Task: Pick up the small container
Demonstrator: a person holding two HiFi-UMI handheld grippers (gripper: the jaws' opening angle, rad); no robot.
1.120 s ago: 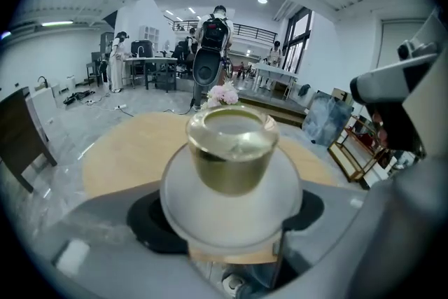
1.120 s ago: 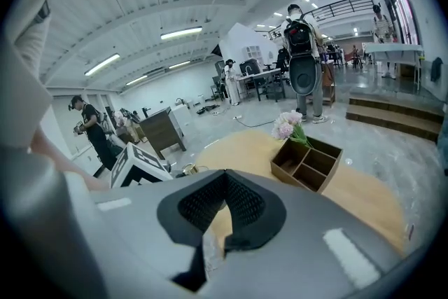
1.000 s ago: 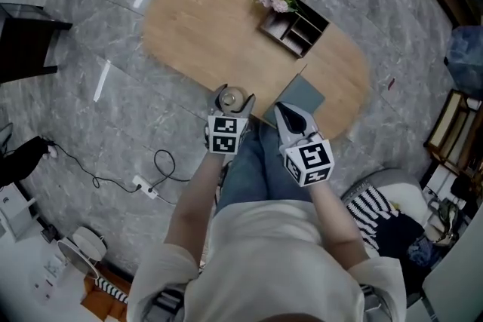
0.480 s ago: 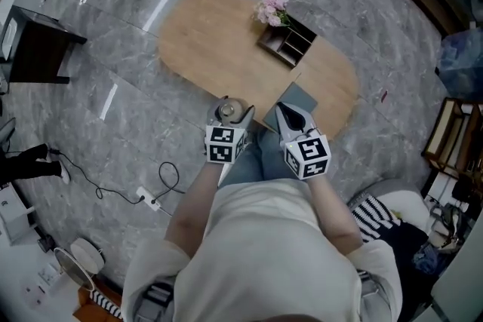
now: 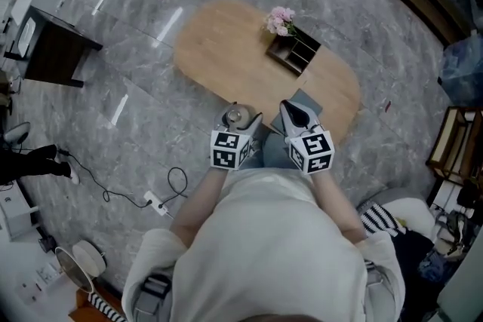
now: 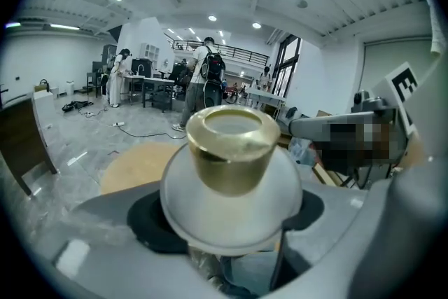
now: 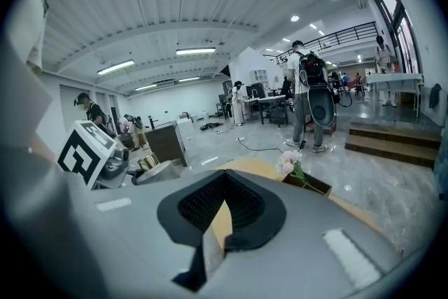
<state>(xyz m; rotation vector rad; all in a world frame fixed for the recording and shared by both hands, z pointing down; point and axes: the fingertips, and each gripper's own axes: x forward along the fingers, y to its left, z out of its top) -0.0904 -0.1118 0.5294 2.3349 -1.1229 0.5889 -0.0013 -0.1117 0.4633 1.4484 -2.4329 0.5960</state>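
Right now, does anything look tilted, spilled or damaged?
Nothing stands out. The small container sits level in the left claw with its gold lid on, and no spill shows on the table.

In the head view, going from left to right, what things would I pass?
Dark side table → white power strip on the floor → small container in the left gripper → right gripper → blue bag.

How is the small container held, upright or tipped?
Upright: the gold cap points up, with the container gripped in the left claw.
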